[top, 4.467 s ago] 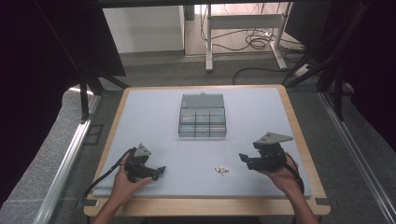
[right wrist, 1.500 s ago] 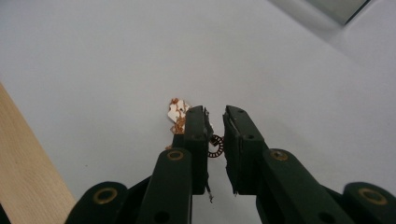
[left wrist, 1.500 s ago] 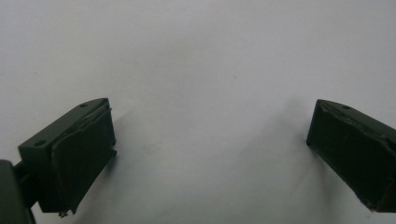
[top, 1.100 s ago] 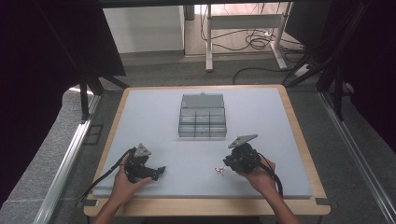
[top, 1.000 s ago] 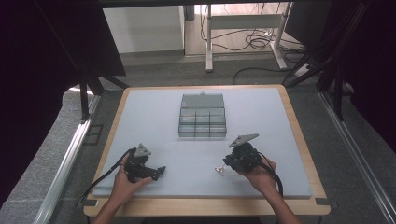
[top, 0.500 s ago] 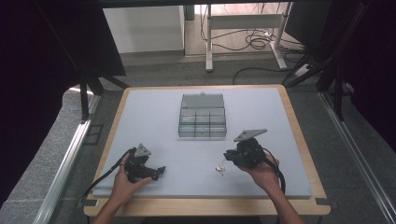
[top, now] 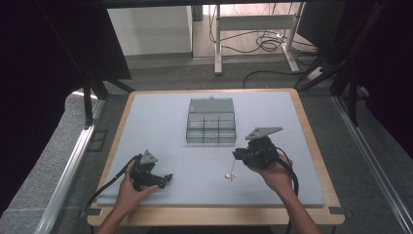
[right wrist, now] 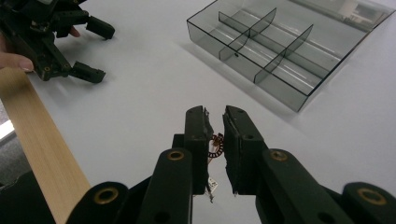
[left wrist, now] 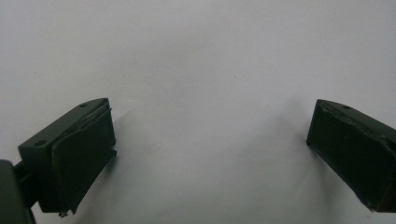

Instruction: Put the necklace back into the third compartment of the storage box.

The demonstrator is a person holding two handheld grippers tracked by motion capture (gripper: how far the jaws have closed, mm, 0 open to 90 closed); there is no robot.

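While right gripper [right wrist: 215, 122] pinches a small coil part [right wrist: 216, 143], left gripper [left wrist: 205, 140] gapes — bare mat [top: 160, 126] around.

Tabletop [top: 160, 122] mostly bare: wide open lanes left, right and in front of the divided tray [top: 211, 122], the one obstacle at centre-back. Left gripper [top: 163, 179] sits near-left, right gripper [top: 237, 155] near-right; bare surface between them, tiny part [top: 230, 175] aside.

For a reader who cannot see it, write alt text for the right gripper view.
The right gripper has its two black jaws nearly shut on a small ring-shaped part with thin wires, above a white table. A clear divided organiser box lies beyond, and the left gripper sits open at upper left.
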